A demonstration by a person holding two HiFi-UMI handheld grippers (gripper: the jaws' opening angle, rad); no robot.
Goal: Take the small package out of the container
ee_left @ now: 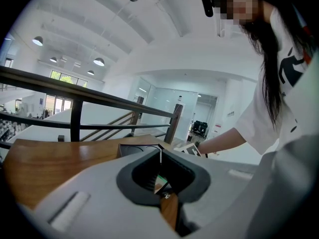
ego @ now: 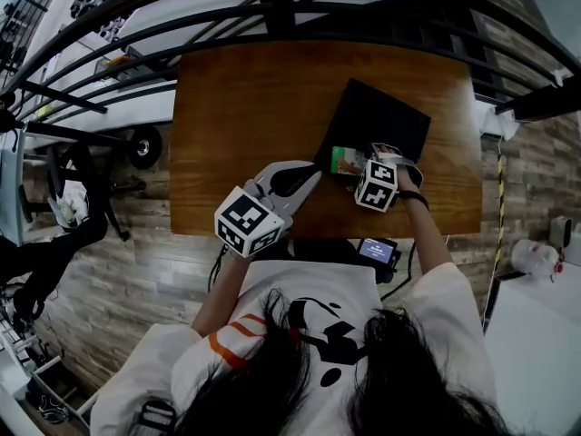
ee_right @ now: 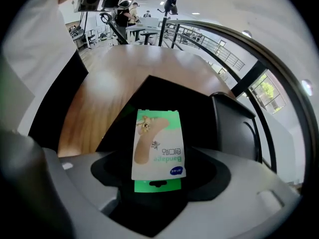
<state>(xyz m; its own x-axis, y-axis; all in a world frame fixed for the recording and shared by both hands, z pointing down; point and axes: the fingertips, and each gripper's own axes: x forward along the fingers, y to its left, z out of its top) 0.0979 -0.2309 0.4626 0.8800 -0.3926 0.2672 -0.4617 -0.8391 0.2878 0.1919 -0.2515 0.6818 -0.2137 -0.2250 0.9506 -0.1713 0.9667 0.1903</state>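
Note:
A small green and white bandage package point(ee_right: 158, 146) stands in the jaws of my right gripper point(ee_right: 158, 183), which is shut on its lower end. In the head view the package point(ego: 348, 160) hangs over the near left corner of the black container point(ego: 381, 116), with the right gripper point(ego: 366, 162) just behind it. My left gripper point(ego: 311, 169) reaches in from the left and is closed on the container's near left edge. In the left gripper view that thin edge of the container point(ee_left: 134, 148) runs into the left gripper point(ee_left: 162, 193).
The container rests on a brown wooden table point(ego: 245, 125). A black metal railing point(ego: 272, 25) curves along the table's far side. A small device with a lit screen point(ego: 377, 250) sits at the near edge, by the person's body.

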